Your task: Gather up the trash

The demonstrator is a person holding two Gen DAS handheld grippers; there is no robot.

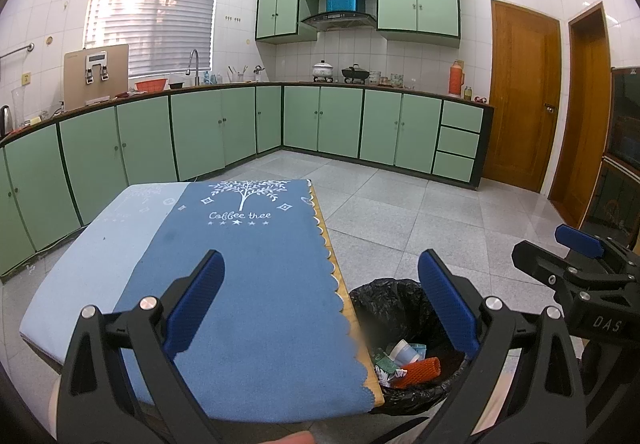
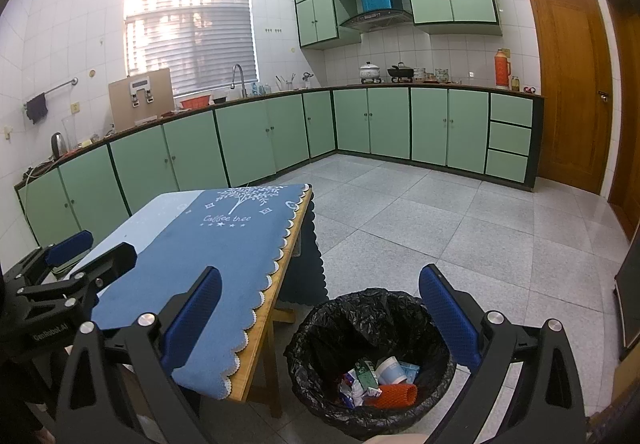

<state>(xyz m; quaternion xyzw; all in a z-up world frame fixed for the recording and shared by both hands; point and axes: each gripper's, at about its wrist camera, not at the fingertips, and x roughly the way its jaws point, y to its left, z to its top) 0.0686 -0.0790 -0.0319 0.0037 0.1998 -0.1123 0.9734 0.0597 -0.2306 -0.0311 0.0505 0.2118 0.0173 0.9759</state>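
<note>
My right fingers [image 2: 320, 316] stand wide apart and hold nothing, and the round bin with the black plastic liner [image 2: 316, 332] lies just below and in front of them, with a white paper cup [image 2: 390, 370], an orange foam net sleeve [image 2: 394, 396] and crumpled wrappers already inside. My left fingers [image 1: 320, 300] are also apart and empty, over the wooden table with the blue scalloped cloth [image 1: 256, 284], where I see no trash. I judge the collecting is almost finished.

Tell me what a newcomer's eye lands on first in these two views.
First, the black-lined trash bin on the floor just right of the table, holding an orange mesh sleeve, a paper cup and crumpled wrappers. Next, the blue tablecloth printed "Coffee tree", with nothing lying on the part in view. Both tongs, left and right, stand open and empty in the foreground.
</note>
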